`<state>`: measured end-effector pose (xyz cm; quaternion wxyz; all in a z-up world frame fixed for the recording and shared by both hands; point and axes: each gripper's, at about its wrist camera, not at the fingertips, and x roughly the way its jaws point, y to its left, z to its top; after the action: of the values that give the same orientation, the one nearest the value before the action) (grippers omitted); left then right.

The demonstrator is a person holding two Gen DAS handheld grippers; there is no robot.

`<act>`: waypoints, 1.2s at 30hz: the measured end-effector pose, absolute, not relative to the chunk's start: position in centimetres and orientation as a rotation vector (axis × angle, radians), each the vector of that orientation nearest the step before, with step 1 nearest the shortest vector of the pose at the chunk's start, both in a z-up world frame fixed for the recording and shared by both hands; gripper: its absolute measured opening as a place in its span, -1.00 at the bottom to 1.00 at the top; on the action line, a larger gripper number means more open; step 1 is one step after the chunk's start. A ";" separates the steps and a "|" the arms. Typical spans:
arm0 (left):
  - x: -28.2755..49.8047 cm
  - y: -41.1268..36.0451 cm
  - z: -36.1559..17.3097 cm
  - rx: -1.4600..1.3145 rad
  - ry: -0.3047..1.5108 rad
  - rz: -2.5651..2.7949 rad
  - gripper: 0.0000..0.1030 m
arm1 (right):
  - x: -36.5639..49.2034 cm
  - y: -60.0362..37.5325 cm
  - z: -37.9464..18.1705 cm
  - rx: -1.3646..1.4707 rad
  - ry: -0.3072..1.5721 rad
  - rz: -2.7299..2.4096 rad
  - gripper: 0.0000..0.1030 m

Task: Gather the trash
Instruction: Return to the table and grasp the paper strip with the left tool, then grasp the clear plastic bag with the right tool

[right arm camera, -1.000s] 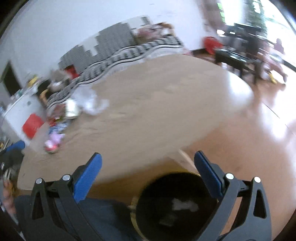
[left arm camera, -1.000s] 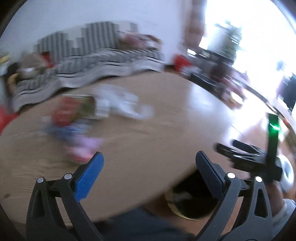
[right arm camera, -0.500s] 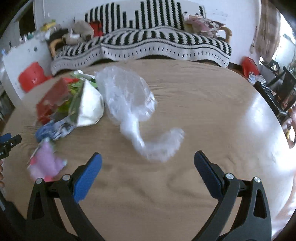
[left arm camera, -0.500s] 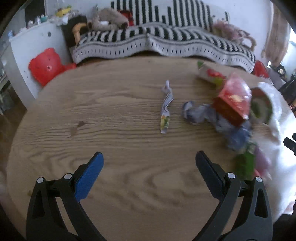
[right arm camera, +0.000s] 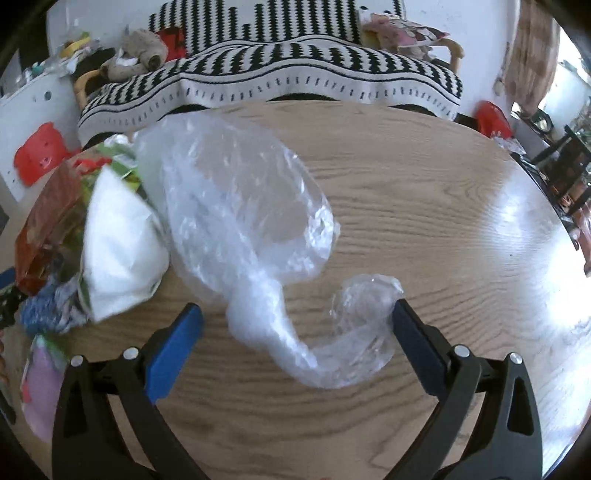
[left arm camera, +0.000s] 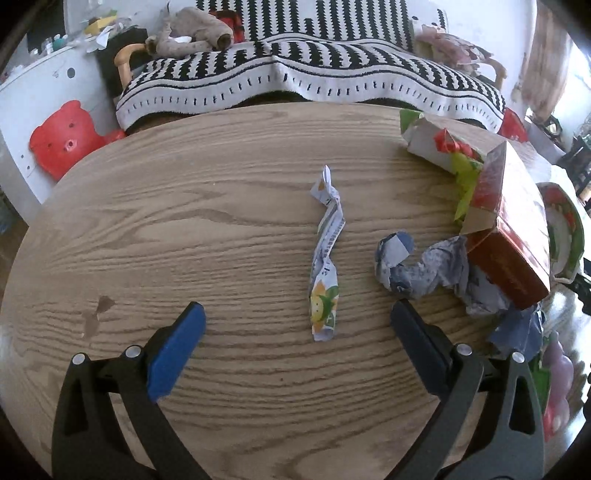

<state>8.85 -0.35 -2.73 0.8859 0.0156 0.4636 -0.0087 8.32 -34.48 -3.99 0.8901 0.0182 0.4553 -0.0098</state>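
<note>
A twisted white wrapper with an orange print [left arm camera: 326,254] lies on the round wooden table [left arm camera: 184,229], its near end between the fingers of my open left gripper [left arm camera: 295,332]. To its right sit crumpled blue-grey paper [left arm camera: 424,269], a red carton [left arm camera: 506,229] and a white carton with green and red scraps [left arm camera: 436,142]. A clear plastic bag [right arm camera: 240,214] sprawls on the table in the right wrist view, and its twisted tail [right arm camera: 351,343] curls between the fingers of my open right gripper [right arm camera: 295,328], touching the right pad [right arm camera: 413,339]. White packaging [right arm camera: 118,243] and other scraps lie left of it.
A black-and-white striped sofa [left arm camera: 314,74] stands behind the table, with a soft toy [left arm camera: 192,29] on it. A red bear-shaped stool [left arm camera: 62,140] sits at the left by a white cabinet [left arm camera: 37,92]. Dark furniture [right arm camera: 569,166] stands at the far right.
Both grippers swung up from a black bin beside the table to face the trash on the tabletop. They have since come closer to the wrapper and the plastic bag. Both stay open.
</note>
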 end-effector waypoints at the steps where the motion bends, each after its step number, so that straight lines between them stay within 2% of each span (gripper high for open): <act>1: 8.9 -0.3 -2.7 0.034 0.964 -0.021 0.90 | 8.5 -34.3 -4.0 0.041 0.946 -0.028 0.90; 14: 9.3 -0.1 -2.8 0.030 0.963 -0.018 0.90 | 8.4 -34.4 -4.0 0.041 0.947 -0.029 0.90; 15: 9.3 -0.1 -2.8 0.030 0.962 -0.018 0.81 | 8.4 -34.4 -4.0 0.041 0.947 -0.027 0.83; 16: 9.2 -0.1 -2.5 0.033 0.942 -0.023 0.59 | 8.3 -34.2 -3.9 0.039 0.942 -0.016 0.69; 17: 9.1 -0.2 -2.1 0.044 0.918 -0.014 -0.45 | 8.1 -33.9 -3.6 0.031 0.925 -0.001 0.08; 18: 9.2 -0.2 -1.9 0.057 0.919 0.013 -0.74 | 7.7 -33.7 -3.2 0.020 0.902 0.014 -0.59; 22: 9.3 0.6 -1.3 -0.059 0.929 -0.031 -0.75 | 7.2 -33.8 -2.8 0.071 0.881 0.005 -0.61; 28: 8.9 -0.4 0.0 -0.047 0.897 -0.062 -0.75 | 5.4 -34.9 -1.7 0.130 0.797 -0.041 -0.61; 36: 8.0 -1.0 0.2 -0.055 0.899 -0.077 -0.75 | 4.5 -36.2 -2.3 0.243 0.816 -0.021 -0.61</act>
<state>8.05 -1.05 0.25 0.8997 -0.0264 0.4342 -0.0374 4.53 -36.18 -2.26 0.9107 0.1177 0.3959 -0.0104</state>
